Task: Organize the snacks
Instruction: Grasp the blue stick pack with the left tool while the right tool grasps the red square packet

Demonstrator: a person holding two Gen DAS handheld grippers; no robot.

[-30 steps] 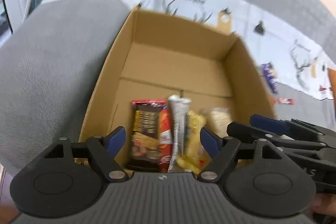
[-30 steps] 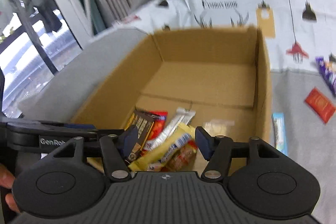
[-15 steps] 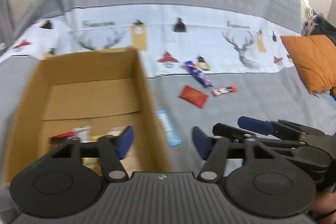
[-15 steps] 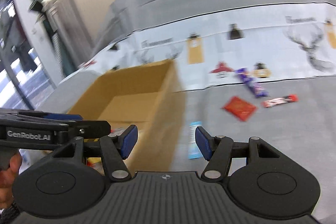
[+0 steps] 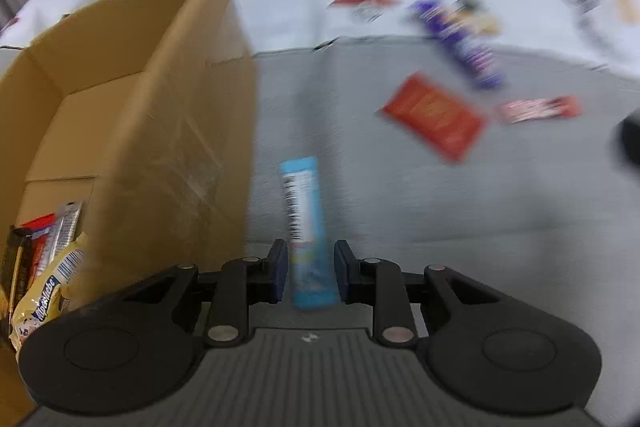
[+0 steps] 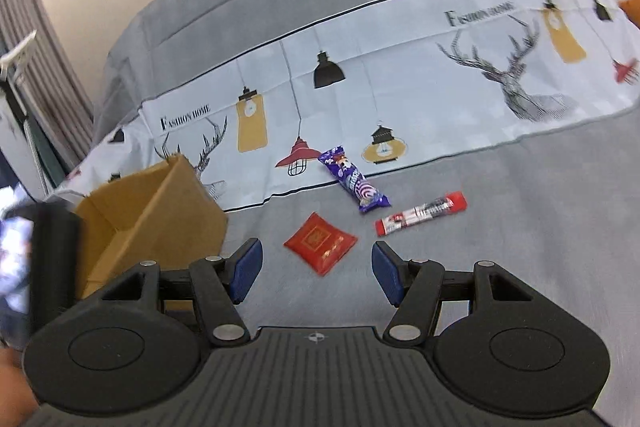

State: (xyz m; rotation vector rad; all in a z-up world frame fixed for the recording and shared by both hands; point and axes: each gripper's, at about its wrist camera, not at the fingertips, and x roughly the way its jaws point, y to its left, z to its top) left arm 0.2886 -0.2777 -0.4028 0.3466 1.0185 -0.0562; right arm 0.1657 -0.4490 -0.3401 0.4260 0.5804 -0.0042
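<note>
1. Left wrist view: the left gripper point(image 5: 309, 277) is closing its jaws around a light blue snack bar point(image 5: 306, 227). The bar is lying between the blue pads point(image 5: 280, 273) on the grey bed cover point(image 5: 400, 207); a thin gap shows on each side, so it is not clamped yet.
2. A cardboard box point(image 5: 168, 131) is standing just left of the bar, with wrapped snacks point(image 5: 44, 267) piled in its near corner.
3. Further off, a red square packet point(image 5: 434, 115), a purple bar point(image 5: 460, 41) and a red-and-white stick point(image 5: 538, 109) are lying apart on the cover; this view is blurred.
4. Right wrist view: the right gripper point(image 6: 316, 273) is hanging released, jaws wide, nothing between them.
5. The red square packet point(image 6: 320, 242) is lying just ahead of its pads, the purple bar point(image 6: 354, 183) and the red-and-white stick point(image 6: 422, 213) beyond it.
6. The cardboard box point(image 6: 160, 211) is sitting at the left, beside the printed white strip point(image 6: 400, 83) of the cover.
</note>
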